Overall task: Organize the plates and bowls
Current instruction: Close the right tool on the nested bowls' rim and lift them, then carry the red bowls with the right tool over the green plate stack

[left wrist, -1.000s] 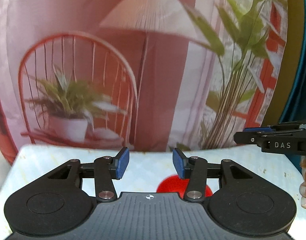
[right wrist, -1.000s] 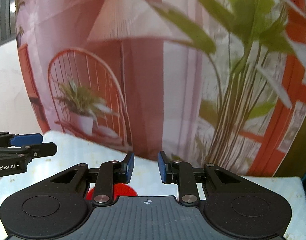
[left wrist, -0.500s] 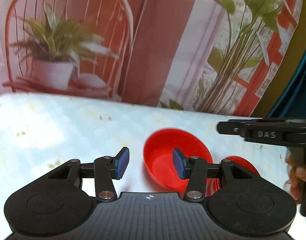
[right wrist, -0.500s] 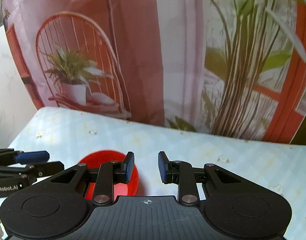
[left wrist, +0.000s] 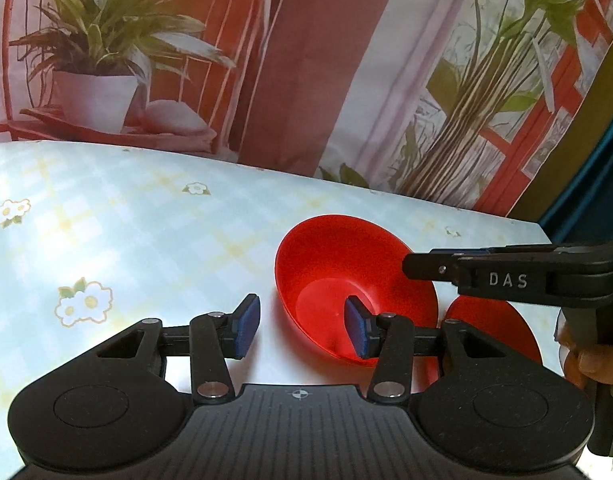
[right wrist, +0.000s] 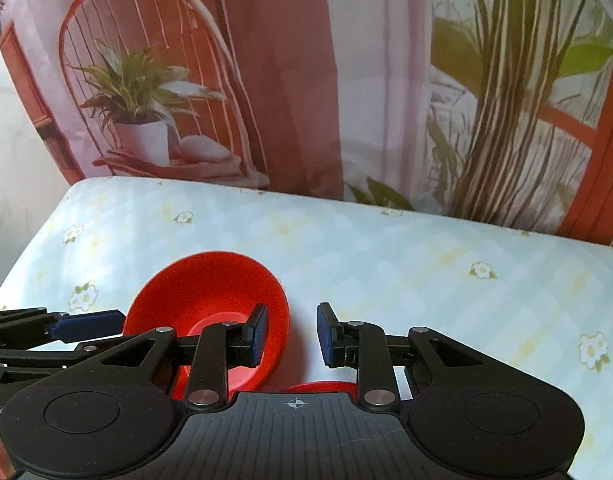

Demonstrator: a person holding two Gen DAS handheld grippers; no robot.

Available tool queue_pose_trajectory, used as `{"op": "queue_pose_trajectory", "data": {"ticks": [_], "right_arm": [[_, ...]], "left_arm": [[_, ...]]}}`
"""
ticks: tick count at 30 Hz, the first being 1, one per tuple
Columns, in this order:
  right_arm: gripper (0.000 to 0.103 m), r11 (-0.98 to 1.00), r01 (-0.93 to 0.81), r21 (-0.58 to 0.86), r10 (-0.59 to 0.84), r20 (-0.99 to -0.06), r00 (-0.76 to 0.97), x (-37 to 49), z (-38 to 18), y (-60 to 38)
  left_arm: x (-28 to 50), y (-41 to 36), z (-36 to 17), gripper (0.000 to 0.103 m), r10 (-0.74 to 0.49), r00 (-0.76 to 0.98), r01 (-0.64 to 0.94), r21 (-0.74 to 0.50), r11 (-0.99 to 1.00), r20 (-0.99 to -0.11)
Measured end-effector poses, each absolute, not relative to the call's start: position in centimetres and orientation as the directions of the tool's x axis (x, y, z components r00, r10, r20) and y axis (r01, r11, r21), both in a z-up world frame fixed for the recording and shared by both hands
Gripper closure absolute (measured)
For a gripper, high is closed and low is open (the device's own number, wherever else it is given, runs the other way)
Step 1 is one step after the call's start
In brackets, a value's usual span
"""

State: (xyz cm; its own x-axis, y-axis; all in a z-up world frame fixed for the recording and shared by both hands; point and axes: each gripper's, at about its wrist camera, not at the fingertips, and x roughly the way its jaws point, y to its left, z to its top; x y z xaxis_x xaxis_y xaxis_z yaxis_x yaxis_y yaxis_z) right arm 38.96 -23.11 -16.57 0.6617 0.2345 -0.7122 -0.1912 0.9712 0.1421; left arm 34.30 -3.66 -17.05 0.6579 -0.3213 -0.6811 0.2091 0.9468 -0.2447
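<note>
A red bowl [left wrist: 346,276] stands on the flowered tablecloth [left wrist: 126,240]. My left gripper [left wrist: 302,332] straddles its left rim: the right pad hangs over the inside, the left pad outside, and the jaws are closing without pressing on it. From the other side my right gripper [right wrist: 292,334] straddles the bowl's [right wrist: 210,288] right rim with a narrow gap, neither pad touching. In the left wrist view the right gripper [left wrist: 418,270] reaches in over the far rim. A second red dish [left wrist: 494,332] lies close beside the bowl, partly hidden.
The table's light blue checked cloth [right wrist: 426,272] runs back to a printed backdrop [right wrist: 290,80] of a chair, potted plants and curtains. A person's hand [left wrist: 586,364] holds the right gripper's handle. The left gripper [right wrist: 86,320] shows low at the left of the right wrist view.
Both grippers have sunk and tipped down toward the table. The red bowl, barely visible before, now sits large between them, with each gripper across one rim.
</note>
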Motion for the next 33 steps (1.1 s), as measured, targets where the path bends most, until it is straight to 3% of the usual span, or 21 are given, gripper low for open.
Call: {"op": "queue_pose_trajectory", "data": {"ticks": [7,11,33], "right_arm": [[0.083,0.967,-0.201,0.157,0.249,-0.747,0.617,39.5,-17.7,-22.5],[0.089,0.964,-0.210,0.166,0.262,-0.739,0.620,39.2,-17.6,-22.3],[0.089,0.959,-0.220,0.180,0.284,-0.654,0.701,34.1,-12.9,-24.4]], "left_arm": [[34.5,-3.8,-17.6,0.081,-0.339,0.646,0.229,-0.249,0.941,-0.684],[34.4,-3.6,-17.2,0.081,-0.327,0.651,0.230,-0.233,0.945,-0.685],[29.3,-6.7,-11.0,0.081,-0.322,0.728,0.320,-0.116,0.940,-0.605]]}}
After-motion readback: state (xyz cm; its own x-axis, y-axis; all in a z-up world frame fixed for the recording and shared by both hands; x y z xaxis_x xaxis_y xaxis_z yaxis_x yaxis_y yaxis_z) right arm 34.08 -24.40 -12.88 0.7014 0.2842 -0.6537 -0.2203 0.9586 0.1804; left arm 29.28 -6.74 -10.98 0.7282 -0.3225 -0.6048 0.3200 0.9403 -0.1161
